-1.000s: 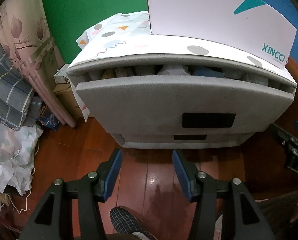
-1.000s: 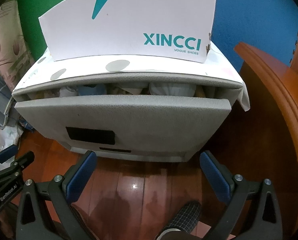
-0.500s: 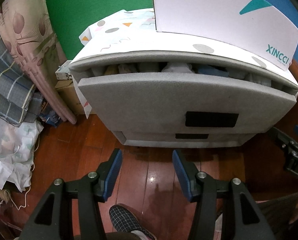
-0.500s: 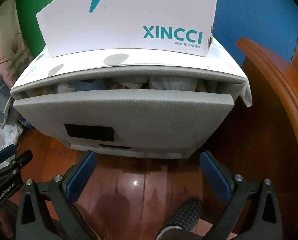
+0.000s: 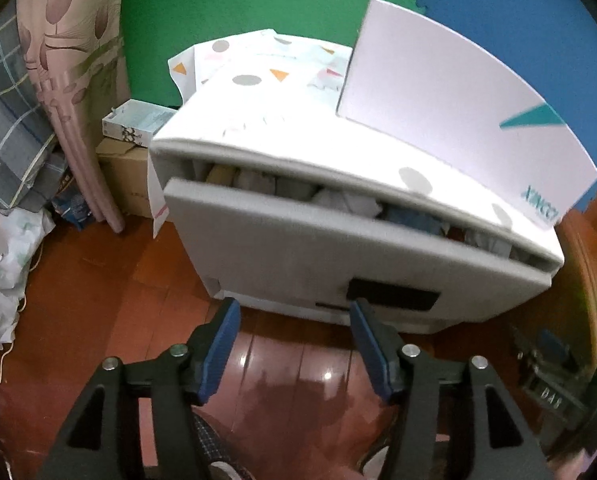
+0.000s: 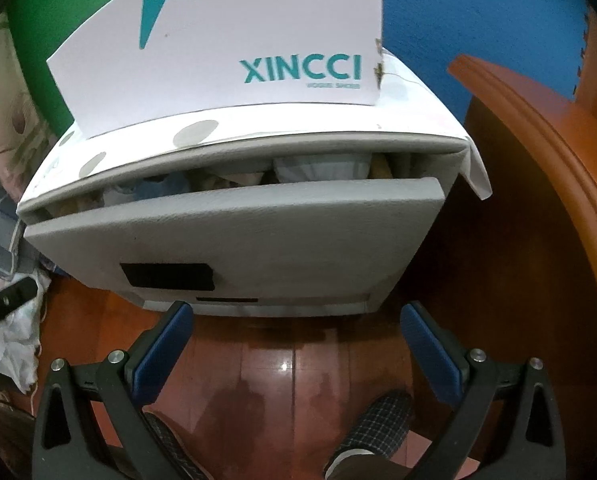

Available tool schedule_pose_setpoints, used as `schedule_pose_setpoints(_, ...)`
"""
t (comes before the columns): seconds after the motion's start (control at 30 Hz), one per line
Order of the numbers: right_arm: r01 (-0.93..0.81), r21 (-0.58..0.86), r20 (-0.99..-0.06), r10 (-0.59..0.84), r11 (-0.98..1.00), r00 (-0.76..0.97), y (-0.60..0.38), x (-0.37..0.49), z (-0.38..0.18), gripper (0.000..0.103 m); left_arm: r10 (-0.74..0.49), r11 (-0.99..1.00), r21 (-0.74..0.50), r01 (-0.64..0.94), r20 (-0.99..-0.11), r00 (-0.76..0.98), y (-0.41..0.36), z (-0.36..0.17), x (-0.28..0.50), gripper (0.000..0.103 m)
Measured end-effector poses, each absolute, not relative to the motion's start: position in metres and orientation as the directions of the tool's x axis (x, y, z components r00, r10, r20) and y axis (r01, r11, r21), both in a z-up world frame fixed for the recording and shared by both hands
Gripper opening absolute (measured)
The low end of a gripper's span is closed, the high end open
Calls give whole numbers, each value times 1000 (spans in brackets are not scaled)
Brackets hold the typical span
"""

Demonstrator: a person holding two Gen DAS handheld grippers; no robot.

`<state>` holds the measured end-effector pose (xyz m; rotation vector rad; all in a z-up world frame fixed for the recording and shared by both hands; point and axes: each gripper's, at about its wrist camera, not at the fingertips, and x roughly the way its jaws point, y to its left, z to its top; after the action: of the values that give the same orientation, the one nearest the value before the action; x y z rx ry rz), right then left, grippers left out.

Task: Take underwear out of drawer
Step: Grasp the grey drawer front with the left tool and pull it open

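Note:
A grey drawer unit stands on the wooden floor, its top drawer (image 5: 318,240) (image 6: 234,232) pulled out a little. Folded underwear (image 5: 350,202) (image 6: 322,168) in white, blue and beige shows through the gap at the top. My left gripper (image 5: 294,312) hovers in front of the drawer's lower edge, its jaws opening, with nothing between them. My right gripper (image 6: 298,316) is wide open and empty, below the drawer front. Both point down over the floor.
A white XINCCI shoe box (image 6: 238,40) (image 5: 450,108) sits on the patterned cloth on the unit's top. Curved wooden furniture (image 6: 538,200) stands at the right. Fabric rolls, boxes (image 5: 134,124) and bags crowd the left. Slippered feet (image 6: 374,428) are below.
The left gripper has risen and rolled, so the drawer unit now looks tilted and more of its top shows; its jaws stand a little wider. The right gripper barely moved.

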<state>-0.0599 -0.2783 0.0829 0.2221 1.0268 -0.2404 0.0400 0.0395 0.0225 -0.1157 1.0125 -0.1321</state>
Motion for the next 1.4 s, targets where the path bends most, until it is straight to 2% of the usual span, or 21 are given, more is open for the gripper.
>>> schedule_pose_setpoints(0.3,319,68,-866,-102,945,489,-284,-61,82,102,-310,922,-383,-62,-822,478,64,25,83,60)
schedule_pose_setpoints(0.7,318,73,-872,-94,945,480,-283,-58,80,102,-351,859,-470,-201,-828,437,85,-4,124,60)
schedule_pose_setpoints(0.93,312,70,-871,-95,947,483,-282,-57,80,102,-335,836,-476,-271,-836,436,94,-22,132,79)
schedule_pose_setpoints(1.1,324,78,-871,-94,943,483,-283,-59,80,102,-304,845,-457,-277,-837,455,90,-26,130,86)
schedule_pose_setpoints(1.2,325,80,-871,-92,942,482,-283,-59,80,102,-288,847,-448,-287,-840,460,93,-30,131,96)
schedule_pose_setpoints(1.3,320,75,-870,-95,945,484,-282,-59,81,102,-322,825,-480,-300,-834,449,97,-37,131,97)
schedule_pose_setpoints(1.4,317,68,-871,-99,946,482,-281,-58,81,102,-276,864,-424,-271,-850,449,91,-31,129,97)
